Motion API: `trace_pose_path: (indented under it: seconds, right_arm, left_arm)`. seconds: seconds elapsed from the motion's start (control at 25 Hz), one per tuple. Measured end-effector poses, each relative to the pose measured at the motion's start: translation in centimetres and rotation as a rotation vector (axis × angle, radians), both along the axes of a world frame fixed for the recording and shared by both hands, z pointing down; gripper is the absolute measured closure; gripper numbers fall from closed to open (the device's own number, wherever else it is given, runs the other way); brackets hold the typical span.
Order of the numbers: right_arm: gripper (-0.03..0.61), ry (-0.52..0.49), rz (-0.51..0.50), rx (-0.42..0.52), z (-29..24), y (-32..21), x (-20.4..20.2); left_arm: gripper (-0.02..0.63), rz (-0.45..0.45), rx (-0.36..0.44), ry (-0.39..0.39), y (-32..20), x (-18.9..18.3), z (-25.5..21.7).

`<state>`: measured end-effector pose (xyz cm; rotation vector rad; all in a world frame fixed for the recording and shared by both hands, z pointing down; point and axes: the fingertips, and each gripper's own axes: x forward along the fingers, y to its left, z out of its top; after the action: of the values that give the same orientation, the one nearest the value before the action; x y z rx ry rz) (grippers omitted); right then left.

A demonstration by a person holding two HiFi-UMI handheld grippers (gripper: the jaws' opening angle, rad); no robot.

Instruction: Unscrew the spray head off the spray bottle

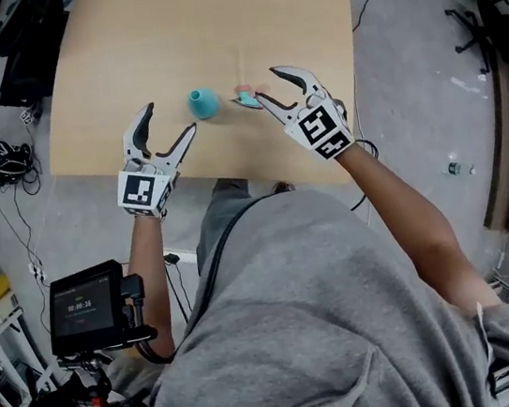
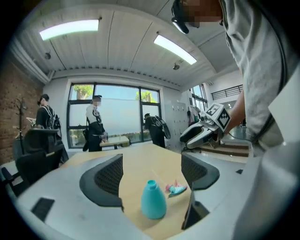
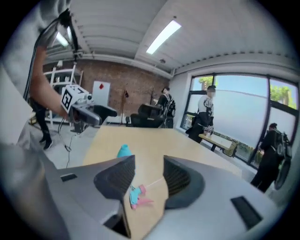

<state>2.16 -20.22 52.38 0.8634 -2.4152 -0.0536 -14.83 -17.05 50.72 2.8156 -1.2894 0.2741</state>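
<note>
The spray bottle (image 1: pixel 204 103) stands upright on the table (image 1: pixel 209 24), its neck bare, just beyond the left claw (image 1: pixel 169 120) and clear of it. The spray head (image 1: pixel 246 97) lies on its side just beside the bottle. In the head view the right claw (image 1: pixel 267 85) covers part of it with its lower jaw tip. Both claws gape wide and hold nothing. Far off, people (image 2: pixel 95 123) stand by a window (image 2: pixel 122 101).

Little to read here. Small screen (image 1: pixel 85 306) by my left side shows a timer-like digit row, too small to trust. Square coded markers on my left tool (image 1: pixel 171 117) and right tool (image 1: pixel 266 83): pattern only, no lettering.
</note>
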Motion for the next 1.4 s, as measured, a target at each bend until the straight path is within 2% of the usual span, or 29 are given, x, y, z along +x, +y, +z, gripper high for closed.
trace_pose_path:
  seconds: [0.04,0.08,0.12,0.16,0.2,0.24,0.28,0.48,0.72,0.84,1.2,1.4]
  right_arm:
    - [0.451,-0.068,0.022,0.005,-2.1,0.6,0.5]
    - [0.526,-0.136,0.036,0.01,-4.5,1.8,1.5]
    - [0.551,-0.203,0.045,0.013,-7.1,3.6,2.9]
    - [0.568,-0.266,0.048,0.014,-9.7,5.6,4.4]
    - [0.572,-0.32,0.048,0.015,-12.0,7.4,5.7]
    - [0.574,-0.365,0.044,0.016,-13.9,8.9,6.7]
    - [0.574,-0.401,0.038,0.016,-15.5,10.1,7.4]
    - [0.574,-0.475,-0.049,0.049,-20.5,16.0,9.2]
    - [0.574,-0.441,-0.109,0.068,-22.8,21.2,8.6]
    - [0.574,-0.446,-0.123,0.116,-24.0,23.1,7.5]
    - [0.574,-0.429,-0.102,0.13,-25.6,30.1,2.2]
    - [0.574,-0.451,-0.067,0.147,-27.6,36.0,2.0]
  left_arm:
    - [0.224,-0.019,0.032,0.023,0.7,0.3,-2.0]
    - [0.23,-0.033,0.064,0.041,2.2,1.3,-4.2]
    - [0.256,-0.044,0.095,0.05,4.1,2.9,-6.7]
    - [0.317,-0.051,0.121,0.054,6.2,4.7,-9.1]
    - [0.411,-0.058,0.138,0.055,8.1,6.3,-11.2]
    - [0.534,-0.066,0.146,0.06,9.7,7.7,-12.9]
    - [0.611,-0.075,0.148,0.07,11.0,8.8,-14.3]
    - [0.611,-0.112,0.162,0.109,16.6,11.3,-19.6]
    - [0.611,-0.138,0.167,0.116,21.4,9.3,-22.5]
    - [0.611,-0.148,0.175,0.114,23.4,8.1,-22.8]
    - [0.611,-0.152,0.189,0.106,31.3,2.7,-23.7]
    - [0.611,-0.122,0.201,0.106,37.2,3.0,-24.9]
